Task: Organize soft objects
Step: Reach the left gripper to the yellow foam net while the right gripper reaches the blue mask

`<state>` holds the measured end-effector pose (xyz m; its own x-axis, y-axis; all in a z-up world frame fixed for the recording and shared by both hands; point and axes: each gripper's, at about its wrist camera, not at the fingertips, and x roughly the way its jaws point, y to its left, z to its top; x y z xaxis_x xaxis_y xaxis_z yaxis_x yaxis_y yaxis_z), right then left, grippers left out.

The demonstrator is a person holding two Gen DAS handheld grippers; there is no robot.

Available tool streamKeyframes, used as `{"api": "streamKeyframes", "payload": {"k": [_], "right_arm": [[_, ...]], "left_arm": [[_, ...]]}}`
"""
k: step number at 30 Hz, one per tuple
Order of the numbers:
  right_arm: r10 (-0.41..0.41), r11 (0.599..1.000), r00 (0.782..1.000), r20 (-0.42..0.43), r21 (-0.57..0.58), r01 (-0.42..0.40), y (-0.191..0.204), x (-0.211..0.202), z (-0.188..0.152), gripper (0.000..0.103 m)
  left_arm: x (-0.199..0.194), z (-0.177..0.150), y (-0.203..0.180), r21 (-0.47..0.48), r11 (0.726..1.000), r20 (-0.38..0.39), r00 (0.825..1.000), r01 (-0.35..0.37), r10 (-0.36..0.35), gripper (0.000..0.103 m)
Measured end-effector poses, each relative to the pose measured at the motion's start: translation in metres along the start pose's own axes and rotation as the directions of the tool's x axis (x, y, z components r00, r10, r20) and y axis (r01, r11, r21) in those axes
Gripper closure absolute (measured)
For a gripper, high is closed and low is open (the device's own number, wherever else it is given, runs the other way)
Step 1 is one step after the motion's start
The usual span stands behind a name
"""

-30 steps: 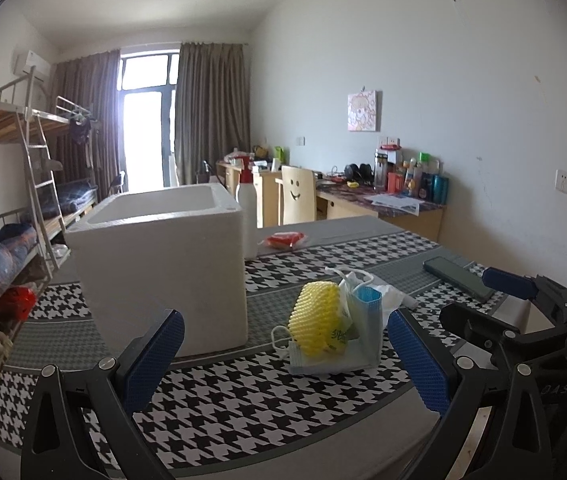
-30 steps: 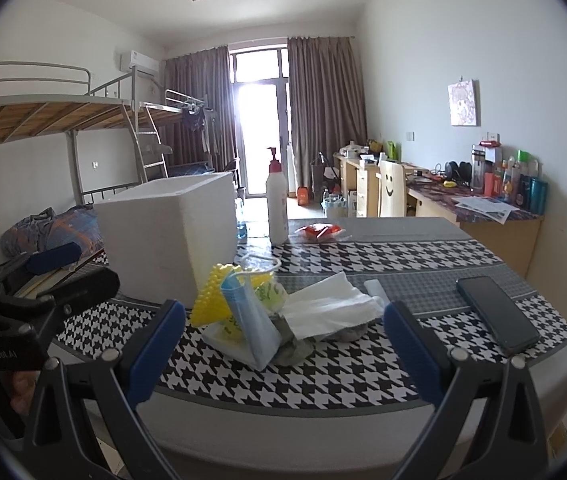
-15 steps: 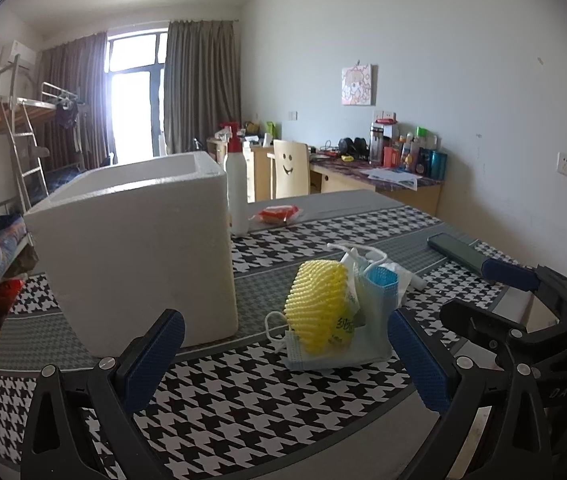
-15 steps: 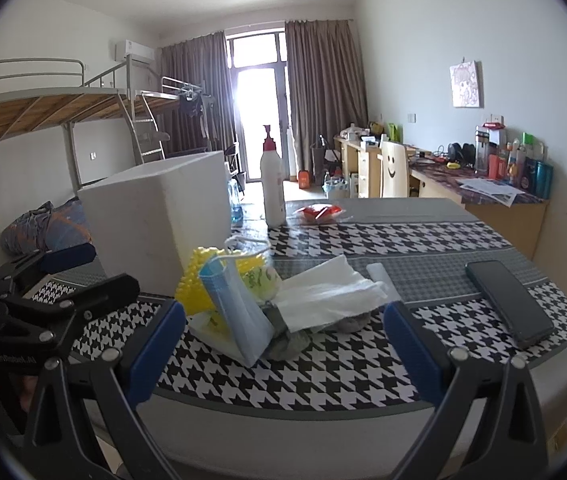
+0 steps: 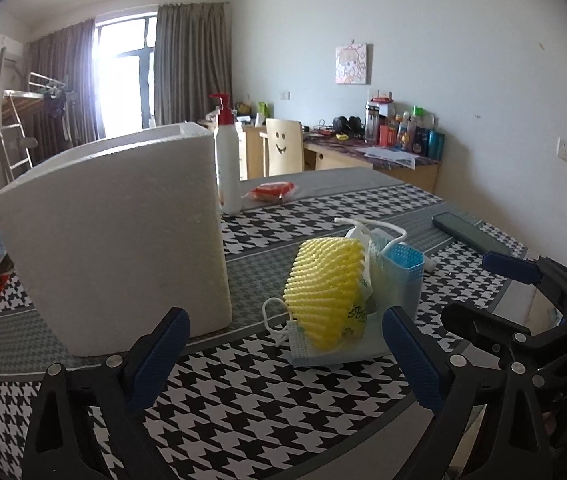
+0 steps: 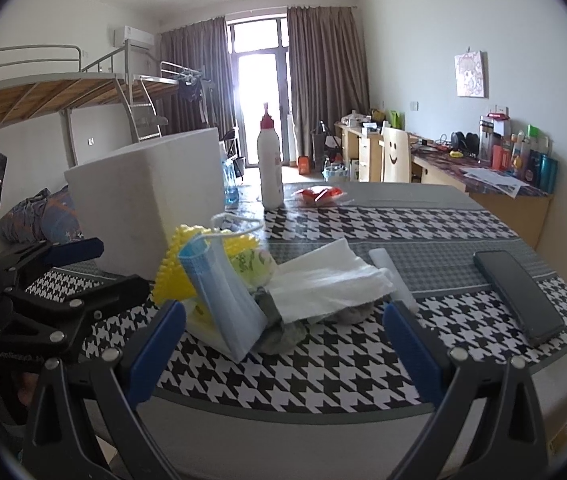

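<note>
My left tool (image 5: 285,344) hangs over the near edge of the counter (image 5: 267,408); its blue ribbed pads stand wide, have just drawn in a touch, and nothing sits between them. My right tool (image 6: 283,340) is spread wide too, empty, pointing at the same pile.

The pile lies mid-counter on a black-and-white houndstooth cloth. A yellow foam net (image 5: 329,288), knobbly and rounded, stands at its left. Pale blue face masks (image 6: 223,292), pleated, with thin white ear loops, are under and beside it. A white, crinkled tissue (image 6: 327,280) drapes off the right side over something grey and soft that I cannot make out.

A white foam box (image 5: 115,240) with a matte, grainy wall and squared corners stands left of the pile, near it but apart. Behind the box stands a smooth white pump bottle (image 5: 228,164) with a red top. A dark, flat, glossy phone (image 6: 517,296) lies well to the right.
</note>
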<state>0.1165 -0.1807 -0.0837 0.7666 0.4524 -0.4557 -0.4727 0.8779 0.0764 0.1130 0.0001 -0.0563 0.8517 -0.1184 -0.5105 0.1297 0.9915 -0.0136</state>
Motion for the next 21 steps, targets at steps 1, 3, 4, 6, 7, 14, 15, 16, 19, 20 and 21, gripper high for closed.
{"api": "streamKeyframes", "payload": {"k": [1, 3, 4, 6, 7, 14, 15, 16, 19, 20, 21], "right_arm": [[-0.001, 1.0, 1.0, -0.003, -0.002, 0.001, 0.0, 0.001, -0.001, 0.002], [0.002, 1.0, 1.0, -0.014, -0.002, -0.002, -0.001, 0.004, -0.002, 0.004], [0.005, 1.0, 1.0, -0.02, -0.001, -0.005, -0.002, 0.006, -0.003, 0.006], [0.009, 1.0, 0.999, -0.033, 0.001, -0.009, -0.004, 0.011, -0.003, 0.007], [0.012, 1.0, 0.999, -0.039, 0.0, -0.012, -0.003, 0.013, -0.004, 0.009], [0.039, 0.999, 0.997, -0.061, -0.009, -0.04, 0.002, 0.016, -0.006, 0.022], [0.042, 0.999, 0.997, -0.064, -0.011, -0.043, 0.002, 0.017, -0.006, 0.024], [0.044, 0.999, 0.997, -0.066, -0.011, -0.045, 0.003, 0.017, -0.006, 0.026], [0.057, 0.998, 0.996, -0.073, -0.011, -0.058, 0.004, 0.019, -0.005, 0.031], [0.066, 0.998, 0.995, -0.078, -0.009, -0.067, 0.005, 0.02, -0.005, 0.033], [0.072, 0.997, 0.994, -0.082, -0.009, -0.073, 0.006, 0.021, -0.006, 0.035]], "left_arm": [[0.0, 0.0, 0.001, 0.002, 1.0, -0.002, 1.0, 0.0, 0.0, 0.007], [0.004, 0.0, 0.002, -0.002, 1.0, -0.012, 1.0, 0.007, -0.007, 0.008], [0.004, 0.0, 0.002, -0.001, 1.0, -0.015, 1.0, 0.014, -0.014, 0.009], [0.007, -0.001, 0.0, 0.008, 1.0, -0.022, 1.0, 0.02, -0.02, 0.011], [0.009, -0.001, 0.0, 0.01, 1.0, -0.025, 0.999, 0.02, -0.02, 0.012], [0.016, -0.002, 0.001, 0.005, 0.999, -0.045, 0.998, 0.036, -0.035, 0.02], [0.015, -0.001, 0.001, 0.006, 0.999, -0.047, 0.998, 0.034, -0.034, 0.021], [0.015, -0.001, 0.001, 0.004, 0.999, -0.047, 0.998, 0.034, -0.034, 0.021], [0.018, 0.001, -0.001, -0.002, 0.999, -0.055, 0.998, 0.034, -0.034, 0.025], [0.018, 0.001, -0.002, -0.002, 0.999, -0.058, 0.998, 0.035, -0.035, 0.026], [0.019, 0.001, -0.003, 0.0, 0.999, -0.062, 0.997, 0.039, -0.039, 0.029]]}}
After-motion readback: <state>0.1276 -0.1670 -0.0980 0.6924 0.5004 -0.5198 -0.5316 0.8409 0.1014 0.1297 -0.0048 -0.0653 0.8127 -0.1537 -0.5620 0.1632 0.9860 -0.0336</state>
